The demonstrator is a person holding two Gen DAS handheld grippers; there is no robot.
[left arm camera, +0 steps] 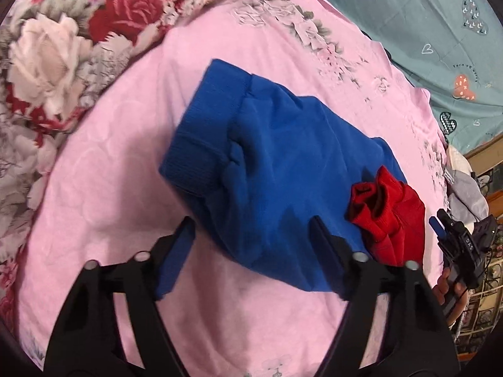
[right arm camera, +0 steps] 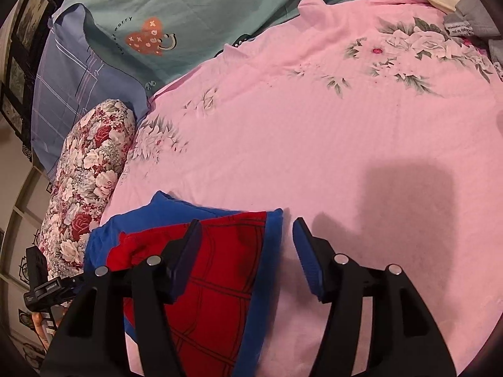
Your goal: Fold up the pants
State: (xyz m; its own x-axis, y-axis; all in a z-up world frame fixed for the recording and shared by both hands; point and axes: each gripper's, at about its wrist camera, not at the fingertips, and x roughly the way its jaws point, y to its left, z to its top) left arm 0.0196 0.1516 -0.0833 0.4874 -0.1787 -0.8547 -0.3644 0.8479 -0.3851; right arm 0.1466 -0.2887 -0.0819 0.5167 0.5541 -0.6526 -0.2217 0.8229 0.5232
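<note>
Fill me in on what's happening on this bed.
A person with a hand-held gripper in each hand is folding blue and red pants on a pink sheet. The pants lie folded into a compact bundle. The left hand-held gripper and right hand-held gripper are open, gripping nothing.

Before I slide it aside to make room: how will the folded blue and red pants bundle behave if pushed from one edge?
The pants look soft and floppy, so the layers would probably bunch rather than slide whole. The loose red cuffs may flop open. The pink sheet looks cloth-on-cloth grippy, likely dragging.
</note>
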